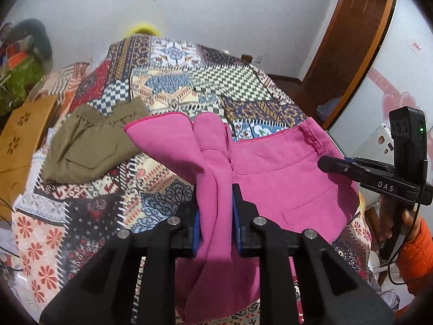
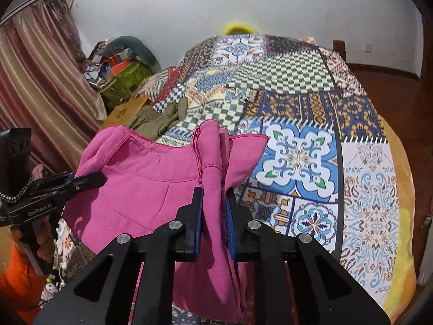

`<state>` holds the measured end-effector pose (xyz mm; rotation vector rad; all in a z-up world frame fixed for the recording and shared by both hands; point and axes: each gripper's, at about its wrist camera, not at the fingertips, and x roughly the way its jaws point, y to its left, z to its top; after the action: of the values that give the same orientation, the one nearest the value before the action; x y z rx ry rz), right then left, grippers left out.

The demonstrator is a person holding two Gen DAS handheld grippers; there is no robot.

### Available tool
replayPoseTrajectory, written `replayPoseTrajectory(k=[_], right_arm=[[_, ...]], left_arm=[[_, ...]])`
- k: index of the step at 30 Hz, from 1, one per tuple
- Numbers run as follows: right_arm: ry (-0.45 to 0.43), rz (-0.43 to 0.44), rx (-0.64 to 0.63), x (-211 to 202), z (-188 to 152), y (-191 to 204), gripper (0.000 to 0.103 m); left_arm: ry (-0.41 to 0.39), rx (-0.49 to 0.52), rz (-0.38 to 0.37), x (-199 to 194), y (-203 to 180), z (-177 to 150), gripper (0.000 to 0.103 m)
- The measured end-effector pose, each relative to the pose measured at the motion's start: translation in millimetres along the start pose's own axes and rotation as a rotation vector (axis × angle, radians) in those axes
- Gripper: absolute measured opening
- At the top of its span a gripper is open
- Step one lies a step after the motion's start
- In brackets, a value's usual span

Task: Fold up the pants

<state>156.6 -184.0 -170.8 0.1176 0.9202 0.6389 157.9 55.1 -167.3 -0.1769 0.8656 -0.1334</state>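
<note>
Bright pink pants (image 1: 284, 168) hang stretched between my two grippers above the near edge of a patterned bed. My left gripper (image 1: 215, 189) is shut on a bunched fold at one end of the waistband. My right gripper (image 2: 213, 192) is shut on the other bunched end of the pink pants (image 2: 151, 178). Each gripper shows in the other's view: the right one (image 1: 327, 163) at the right, the left one (image 2: 96, 180) at the left, both pinching the cloth. The lower part of the pants drops out of view below the jaws.
An olive-green folded garment (image 1: 89, 146) lies on the patchwork bedspread (image 1: 189, 86), far left; it also shows in the right wrist view (image 2: 154, 120). A cardboard box (image 1: 21, 140) and clutter stand left of the bed. A wooden door (image 1: 351, 54) is at the right.
</note>
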Motion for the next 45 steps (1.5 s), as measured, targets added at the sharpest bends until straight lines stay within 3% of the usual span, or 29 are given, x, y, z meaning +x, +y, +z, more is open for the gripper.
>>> replayPoseTrajectory(k=[7,23,45], right_arm=[[-0.06,0.005,-0.036,-8,16,22,0.013],[-0.105,0.063,-0.14,13,54,84,0.013],[-0.102,0.082,-0.215,88,100,152,0.013]], left_arm=[[-0.071,-0.005,0.014,-26,13,9,0.019],[-0.204,-0.063,0.094,-82,74,23,0.019],[-0.219,-0.094,0.174,-77,172,54,0.019]])
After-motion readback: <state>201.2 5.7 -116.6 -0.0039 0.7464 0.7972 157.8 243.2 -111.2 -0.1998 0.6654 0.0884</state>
